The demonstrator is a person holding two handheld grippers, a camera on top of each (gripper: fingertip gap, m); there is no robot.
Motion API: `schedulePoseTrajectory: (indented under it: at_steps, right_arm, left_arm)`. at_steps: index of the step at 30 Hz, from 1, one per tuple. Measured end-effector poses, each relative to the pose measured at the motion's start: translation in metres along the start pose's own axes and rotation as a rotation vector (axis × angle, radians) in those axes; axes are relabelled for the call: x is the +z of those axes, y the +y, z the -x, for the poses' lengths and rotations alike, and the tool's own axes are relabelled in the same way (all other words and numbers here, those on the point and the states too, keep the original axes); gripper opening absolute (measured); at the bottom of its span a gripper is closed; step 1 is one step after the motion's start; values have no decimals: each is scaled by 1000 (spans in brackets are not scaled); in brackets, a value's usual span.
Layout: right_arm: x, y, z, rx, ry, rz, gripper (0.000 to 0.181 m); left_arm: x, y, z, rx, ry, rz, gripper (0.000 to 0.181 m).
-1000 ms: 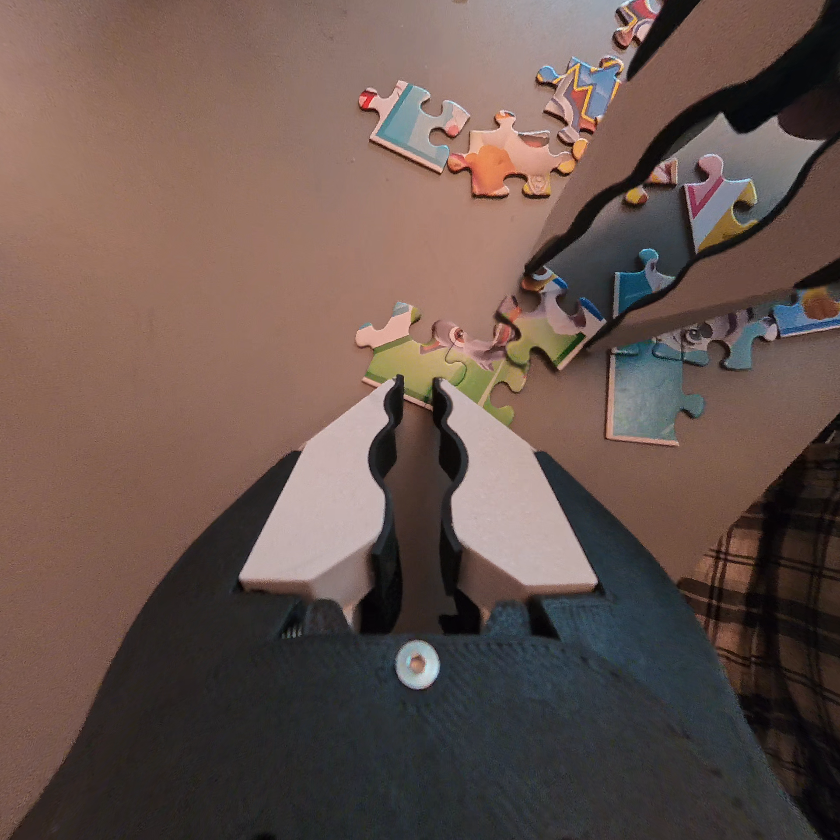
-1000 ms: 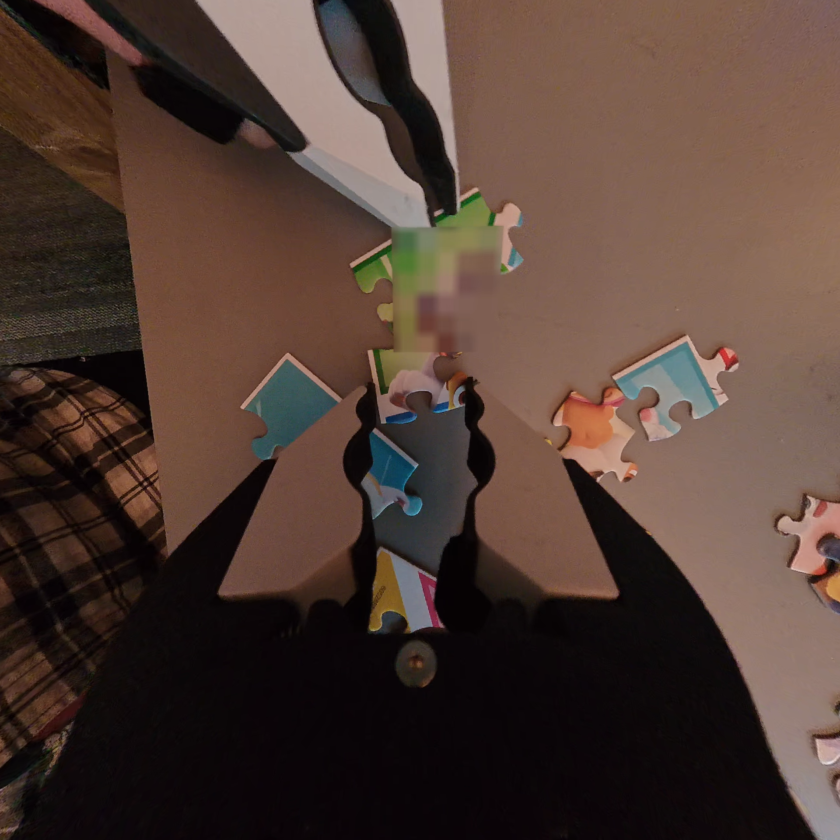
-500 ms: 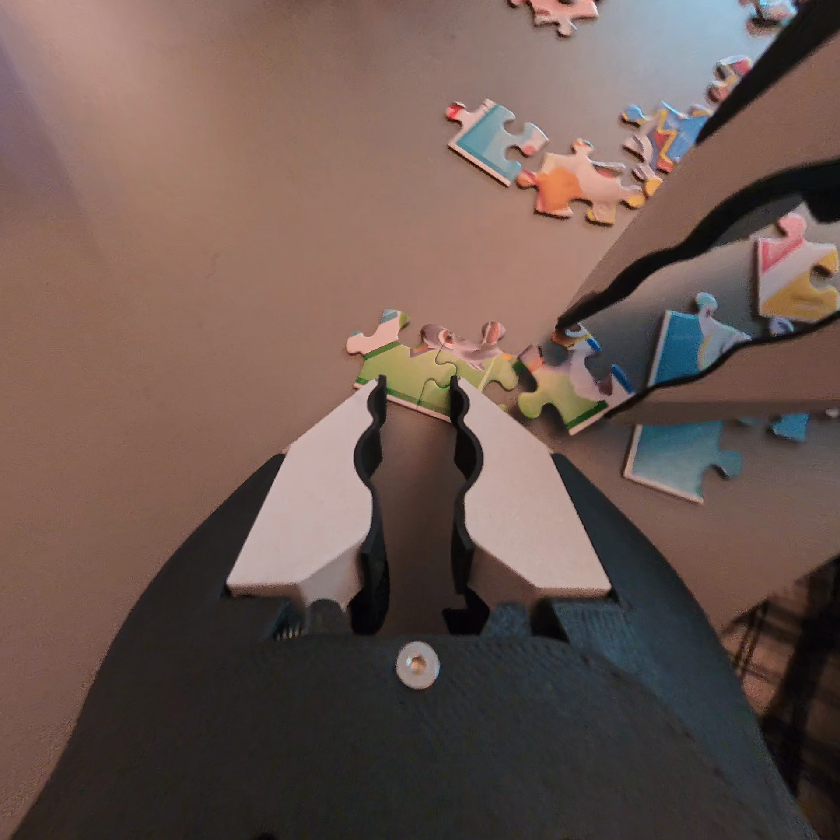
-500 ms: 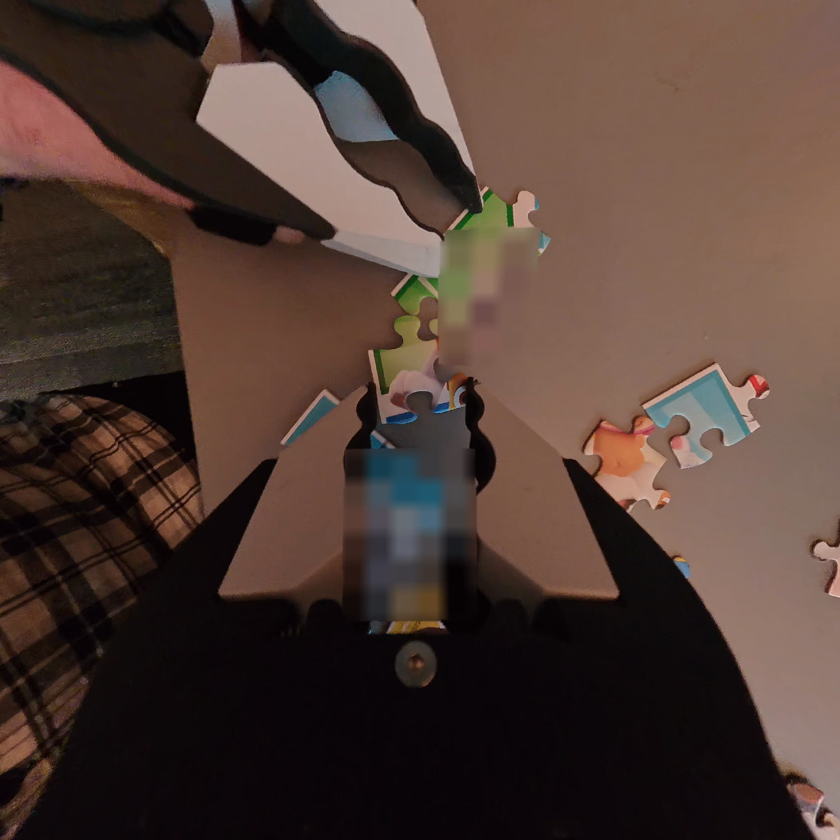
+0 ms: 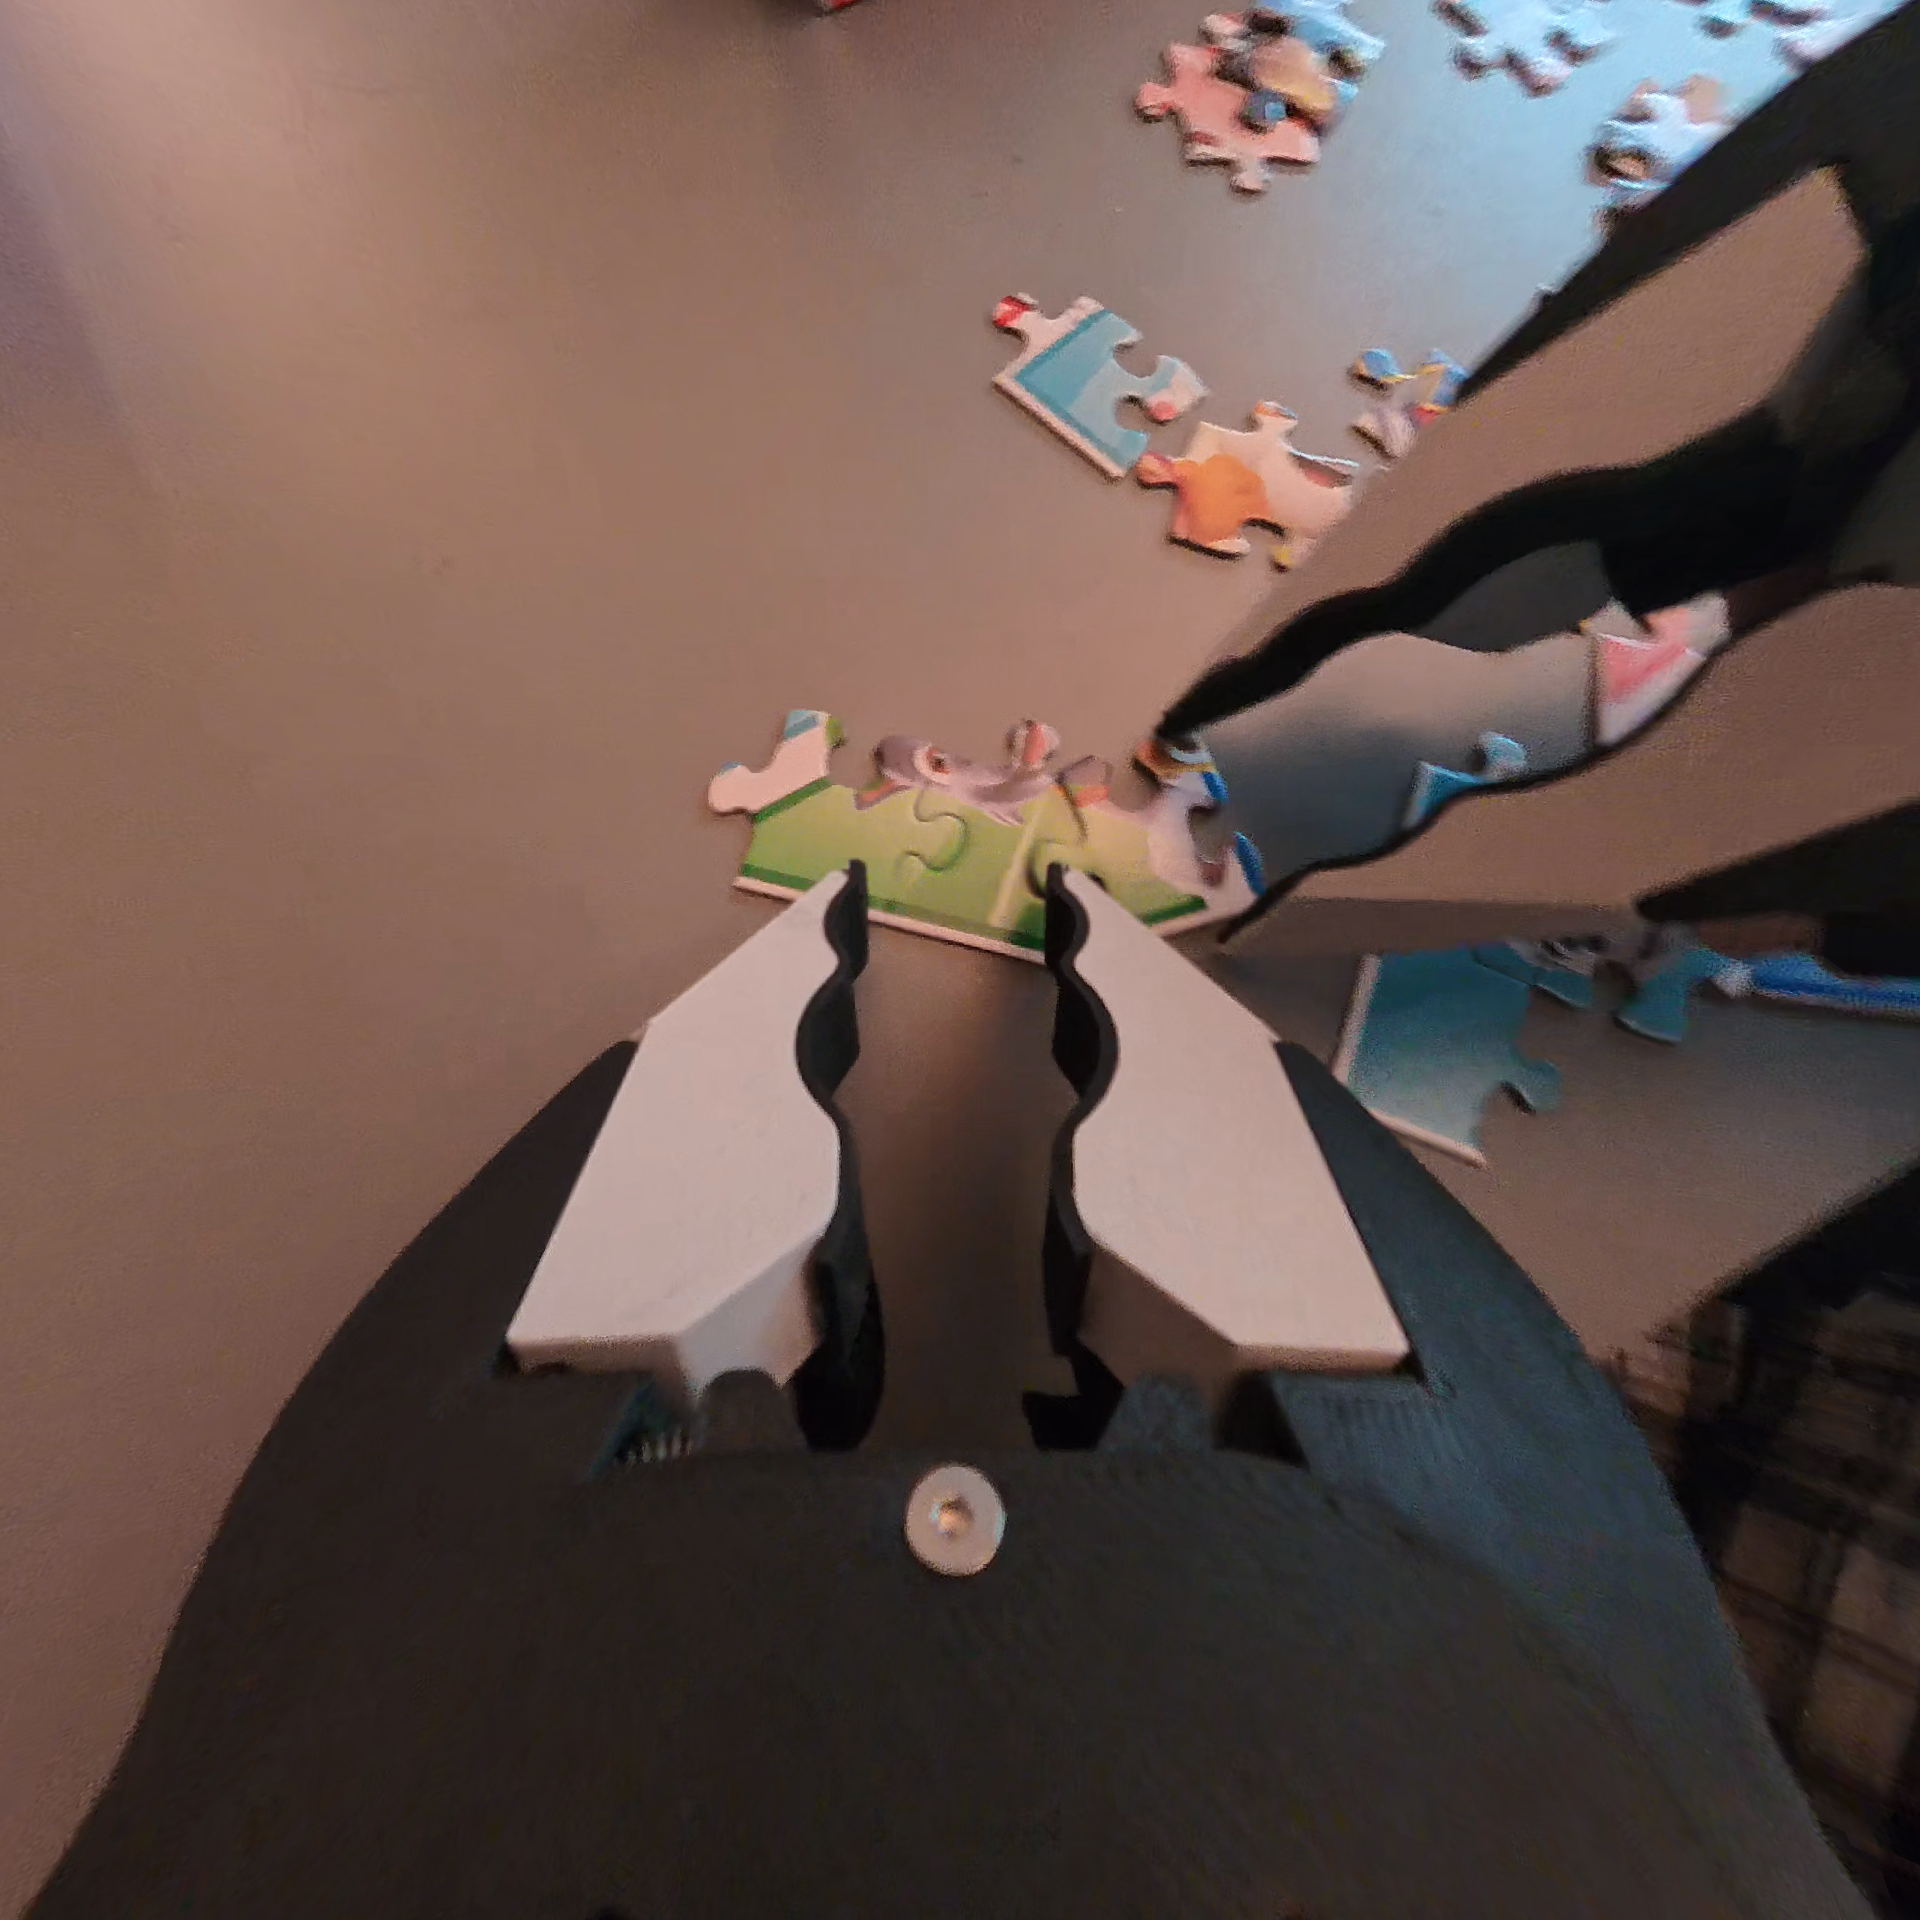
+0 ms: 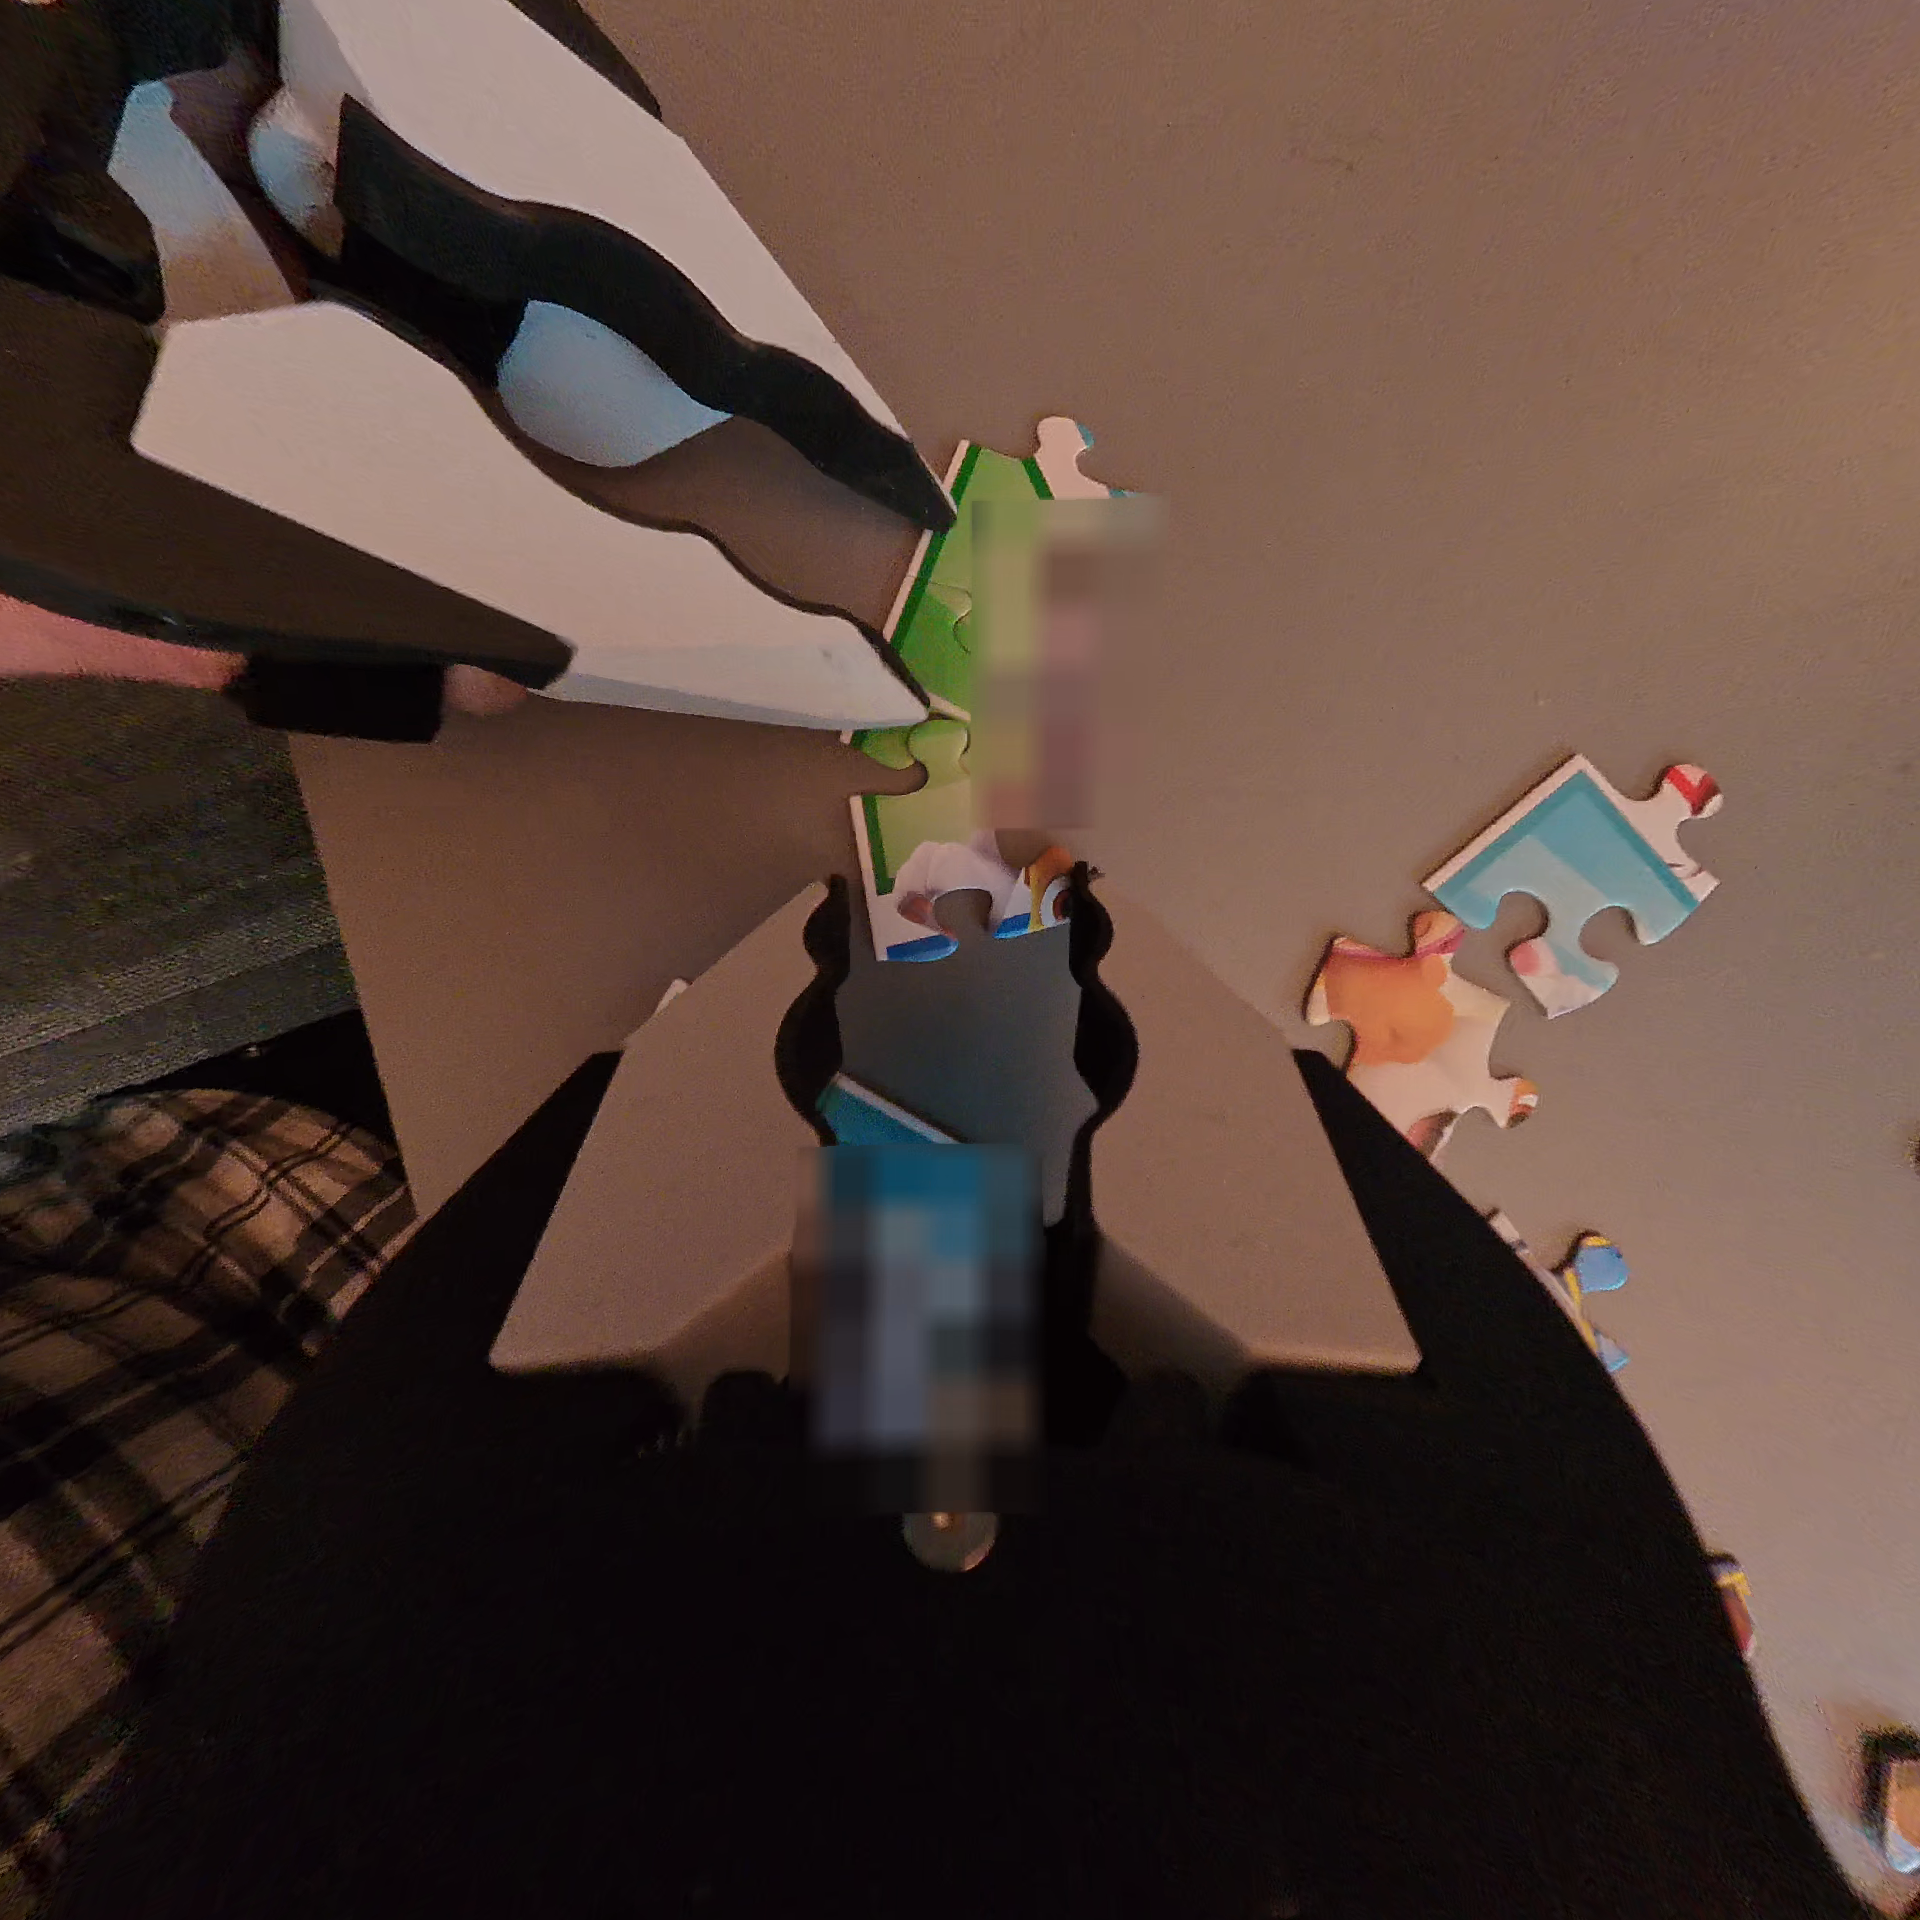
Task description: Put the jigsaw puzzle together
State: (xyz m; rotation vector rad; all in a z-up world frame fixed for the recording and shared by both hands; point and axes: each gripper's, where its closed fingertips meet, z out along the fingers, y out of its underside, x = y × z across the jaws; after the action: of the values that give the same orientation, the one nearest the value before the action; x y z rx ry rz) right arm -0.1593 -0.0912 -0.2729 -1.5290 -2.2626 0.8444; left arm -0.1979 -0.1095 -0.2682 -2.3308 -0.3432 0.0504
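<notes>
The left gripper (image 5: 951, 894) is hovering with its jaws released and empty, their tips lying just at the near edge of the joined green puzzle strip (image 5: 966, 852) at the centre of the left wrist frame on the grey table (image 5: 416, 520). The right gripper (image 6: 961, 894) is reaching in from the right of that frame, jaws also parted and holding nothing, its tips sitting at the strip's right end. In the right wrist frame the left gripper is crossing the upper left and covering part of the strip. Loose pieces are lying around: a light-blue piece (image 5: 1091, 379) touching an orange piece (image 5: 1242, 488) in the upper right, a blue corner piece (image 5: 1423, 1049) at the right, and blurred pieces (image 5: 1247, 94) farther off along the top. Plaid fabric (image 6: 156, 1299) is showing at the lower left of the right wrist frame.
</notes>
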Motion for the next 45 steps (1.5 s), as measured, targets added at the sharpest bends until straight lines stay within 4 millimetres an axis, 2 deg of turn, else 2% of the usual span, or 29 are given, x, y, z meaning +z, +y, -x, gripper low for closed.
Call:
schedulePoseTrajectory:
  at_steps: [2, 5, 12, 17, 20, 23, 33, 41, 45]
  right_arm:
    - [-2, 3, 1, 0, -6, 9, 48]
    - [-5, 6, 7, -12, -22, 16, 49]
    - [-8, 12, 22, -51, -55, 70, 49]
    - [-14, 1, 22, -97, -56, 35, 49]
    - [-6, 2, 34, -185, -90, 49, 44]
    - [2, 1, 30, -186, -73, 40, 35]
    - [1, 0, 14, -71, -34, 19, 19]
    - [3, -3, 20, -46, -43, -2, 29]
    - [4, -5, 21, -40, -42, -11, 32]
  left_arm:
    - [-2, 6, -6, 26, 73, 26, 34]
    - [-4, 11, -3, 76, 63, 43, 38]
    - [-1, 9, -3, 100, 18, 22, 32]
    - [-1, 9, -3, 97, 14, 17, 31]
    - [0, 9, -3, 101, 11, 21, 31]
    - [0, 9, -3, 100, 10, 22, 31]
    - [0, 8, -4, 102, 18, 30, 30]
    - [2, -5, -5, 141, 7, 20, 30]
    - [5, -7, 1, 148, -4, 37, 30]
